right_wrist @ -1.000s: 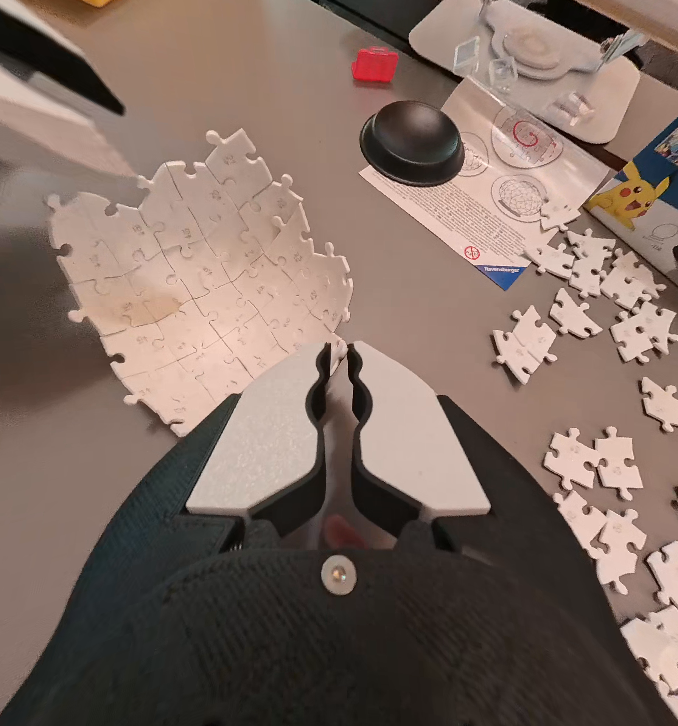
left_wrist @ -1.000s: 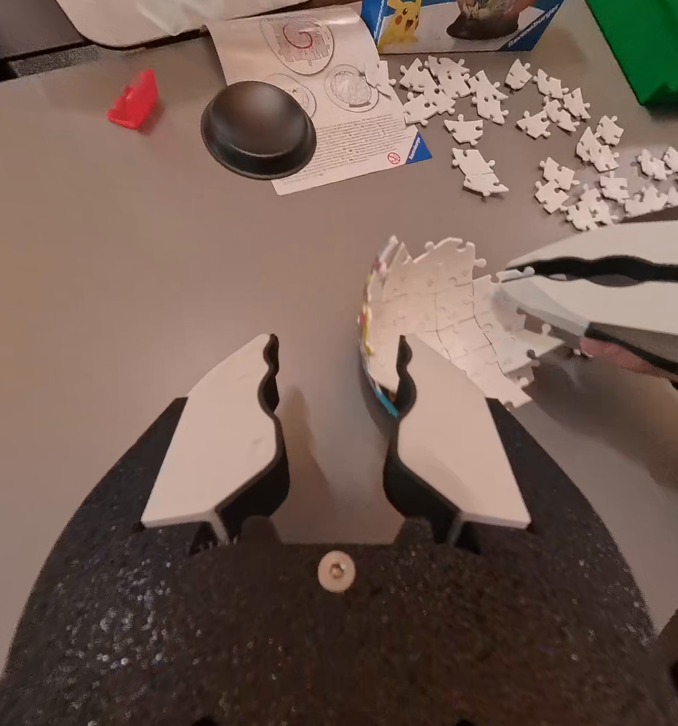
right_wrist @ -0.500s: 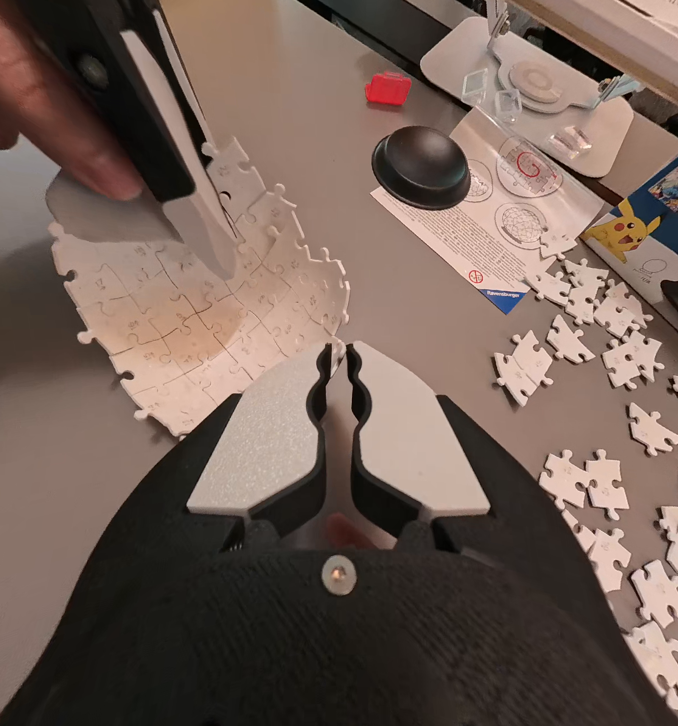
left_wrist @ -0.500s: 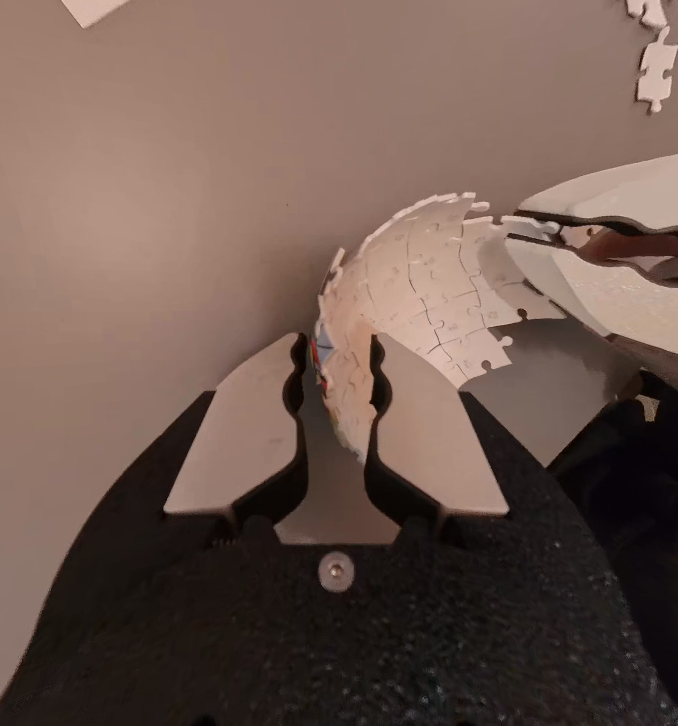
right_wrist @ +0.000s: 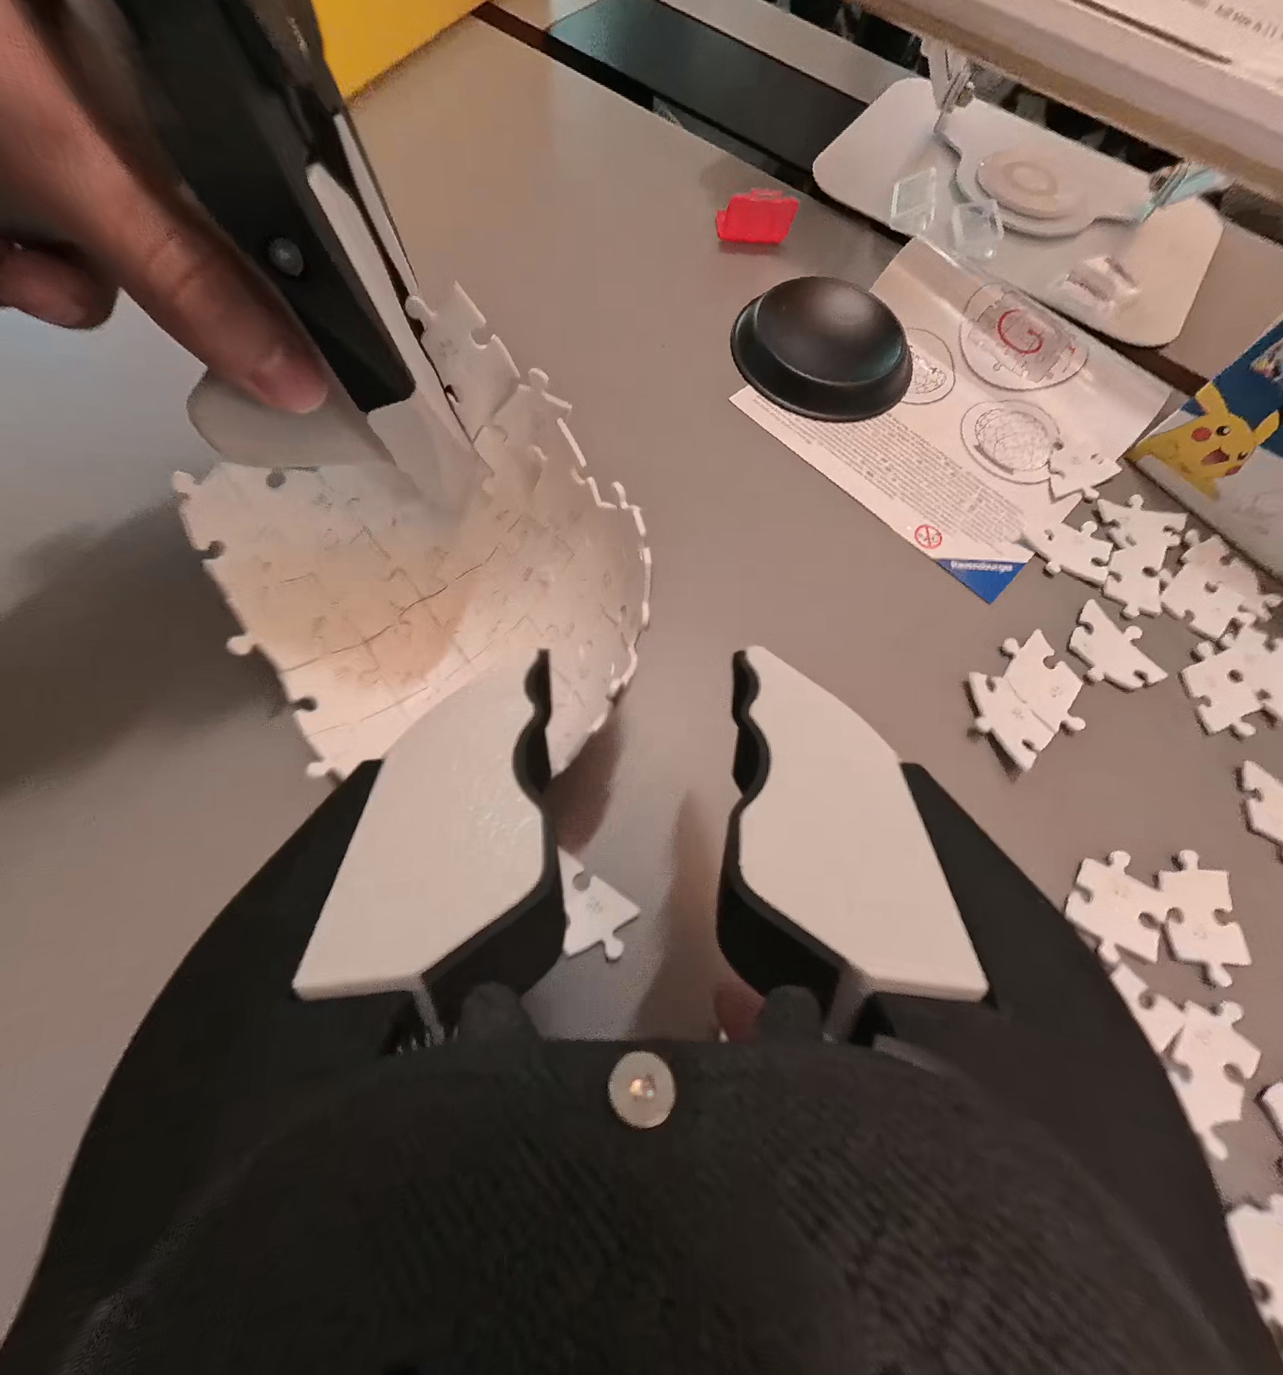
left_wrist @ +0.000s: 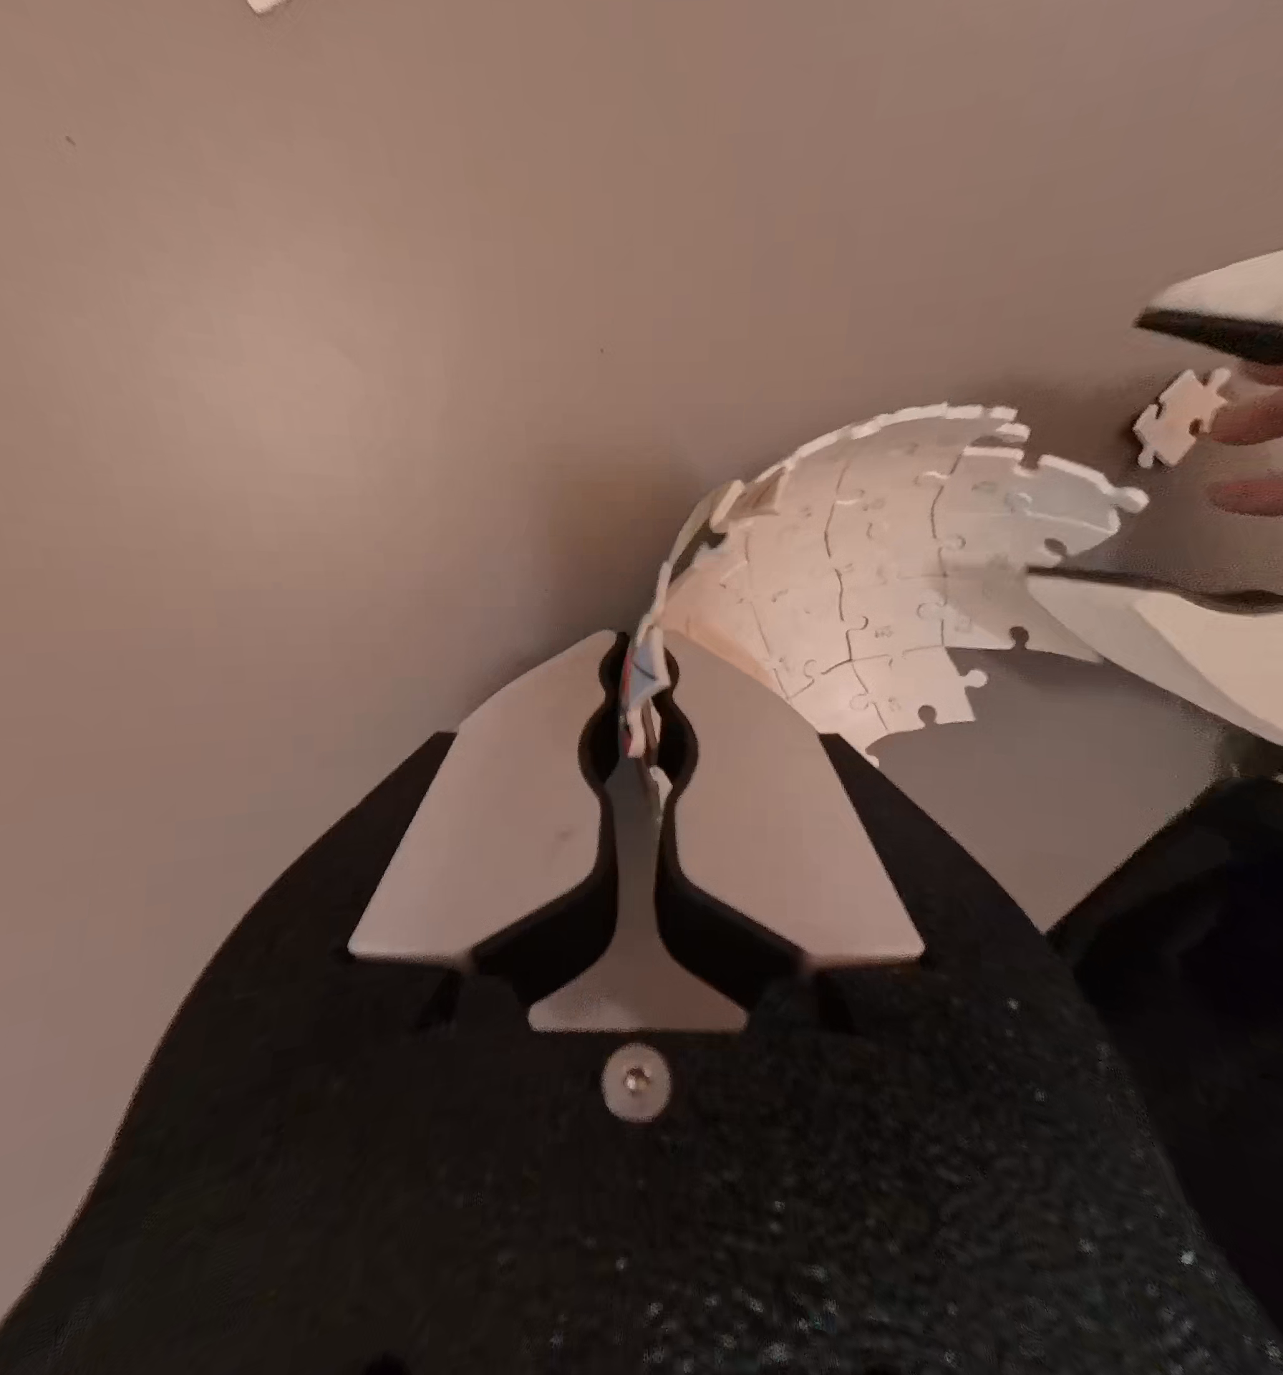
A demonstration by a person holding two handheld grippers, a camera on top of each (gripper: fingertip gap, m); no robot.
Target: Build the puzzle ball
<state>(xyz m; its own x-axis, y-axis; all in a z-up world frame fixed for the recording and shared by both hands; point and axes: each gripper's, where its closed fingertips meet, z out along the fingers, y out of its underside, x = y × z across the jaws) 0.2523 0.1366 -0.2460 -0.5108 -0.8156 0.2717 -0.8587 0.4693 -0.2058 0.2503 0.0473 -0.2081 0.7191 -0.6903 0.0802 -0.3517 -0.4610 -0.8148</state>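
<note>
Puzzle-ball shell (right_wrist: 430, 595) stands tilted on the worktop (right_wrist: 698, 521), its hollow white side facing up; its printed side is mostly hidden. Left hand-held gripper (left_wrist: 642, 670) pinches its rim. Right hand-held gripper (right_wrist: 638, 670) is spread wide beside it, holding nothing.

A small red plastic block (right_wrist: 757, 216) lies on the grey desk (right_wrist: 624, 245), just beyond and left of the landmark black dome. Farther behind the dome, to its right, a flat white base plate (right_wrist: 1174, 253) carries clear plastic parts (right_wrist: 977, 216). A yellow object (right_wrist: 378, 37) sits at the desk's far left edge.
</note>
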